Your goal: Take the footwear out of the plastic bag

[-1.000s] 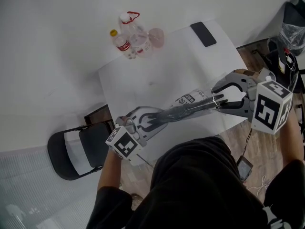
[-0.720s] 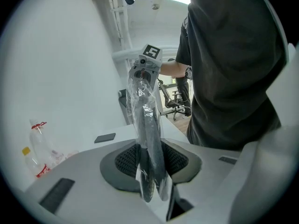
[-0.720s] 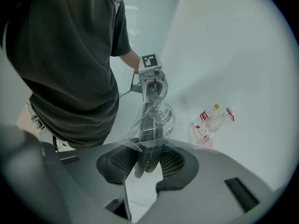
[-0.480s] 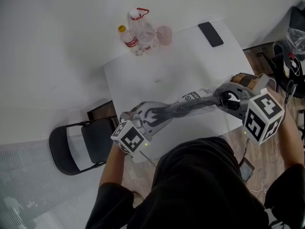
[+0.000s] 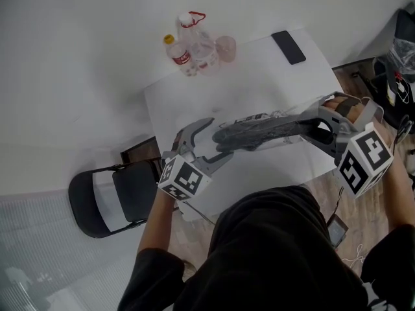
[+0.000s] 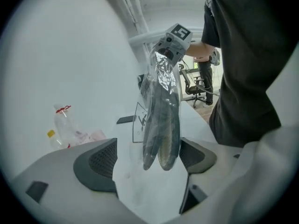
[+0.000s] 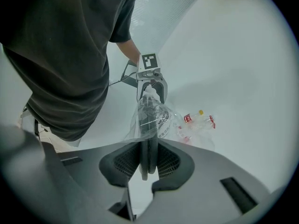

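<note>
Right hand-held gripper (image 7: 145,158) jaws just closing, now clamped on one end of footwear (image 5: 259,133) in bag (image 7: 162,119), above counter (image 5: 259,70). Left hand-held gripper (image 6: 150,157) just opened; other end sits between its jaws, unpressed. Long axis runs gripper to gripper. Left is nearer the free end.

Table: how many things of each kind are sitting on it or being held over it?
bottles: 2
pink cup: 1
phone: 1
plastic bag with footwear: 1
total: 5
</note>
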A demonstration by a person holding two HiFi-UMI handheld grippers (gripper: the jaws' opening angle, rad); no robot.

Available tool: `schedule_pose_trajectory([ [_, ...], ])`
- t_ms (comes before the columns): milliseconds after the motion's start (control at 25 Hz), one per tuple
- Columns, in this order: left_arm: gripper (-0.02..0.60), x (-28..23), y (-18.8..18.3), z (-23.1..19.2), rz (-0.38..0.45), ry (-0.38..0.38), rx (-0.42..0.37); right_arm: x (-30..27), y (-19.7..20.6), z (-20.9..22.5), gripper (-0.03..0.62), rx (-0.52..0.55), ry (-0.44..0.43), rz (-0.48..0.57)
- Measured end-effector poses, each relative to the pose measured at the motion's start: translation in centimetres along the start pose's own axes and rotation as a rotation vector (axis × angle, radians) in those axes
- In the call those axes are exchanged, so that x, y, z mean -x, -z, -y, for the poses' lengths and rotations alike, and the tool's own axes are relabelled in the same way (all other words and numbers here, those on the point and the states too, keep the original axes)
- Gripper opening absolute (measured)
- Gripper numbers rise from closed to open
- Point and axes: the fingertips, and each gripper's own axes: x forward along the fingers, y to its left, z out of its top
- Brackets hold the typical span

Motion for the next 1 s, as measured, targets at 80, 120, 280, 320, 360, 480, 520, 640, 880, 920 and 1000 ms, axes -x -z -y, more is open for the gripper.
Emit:
schedule_pose_trajectory([
  [80, 0.429, -0.2, 0.6, -0.4, -0.044, -0.018, 0.015, 0.1, 0.0, 0.2, 0.078, 0.014, 0.018, -0.012],
  [120, 0.441, -0.4, 0.6, -0.5, -0.055, -0.015, 0.027, 0.1, 0.0, 0.2, 0.078, 0.025, 0.025, -0.018],
  [280, 0.451, -2.0, 0.8, -0.2, -0.122, -0.003, -0.014, 0.1, -0.8, 0.3, 0.078, 0.073, 0.037, -0.022],
  [320, 0.451, -2.5, 1.2, 0.0, -0.151, 0.004, -0.052, 0.1, -1.1, 0.3, 0.078, 0.079, 0.037, -0.018],
  [360, 0.451, -2.9, 1.5, 0.5, -0.171, 0.014, -0.083, 0.2, -1.3, 0.3, 0.078, 0.079, 0.036, -0.011],
  [480, 0.449, -3.8, 1.5, 1.7, -0.169, 0.045, -0.109, 0.8, -2.0, 0.3, 0.078, 0.040, 0.026, 0.042],
  [520, 0.449, -4.0, 1.4, 1.9, -0.159, 0.051, -0.111, 1.0, -2.3, 0.3, 0.078, 0.024, 0.022, 0.064],
  [640, 0.353, -3.9, 1.1, 2.1, -0.143, 0.046, -0.142, 1.0, -2.9, 0.7, 0.078, 0.016, 0.011, 0.098],
  [880, 0.140, -4.5, 0.4, 3.3, -0.114, 0.070, -0.130, 1.4, -4.0, -0.6, 0.080, -0.027, -0.057, 0.154],
  [920, 0.138, -4.5, 0.3, 3.4, -0.109, 0.070, -0.123, 1.3, -4.1, -0.7, 0.083, -0.028, -0.066, 0.160],
  [1000, 0.136, -4.5, 0.1, 3.6, -0.095, 0.071, -0.102, 1.0, -4.4, -0.8, 0.087, -0.031, -0.072, 0.166],
])
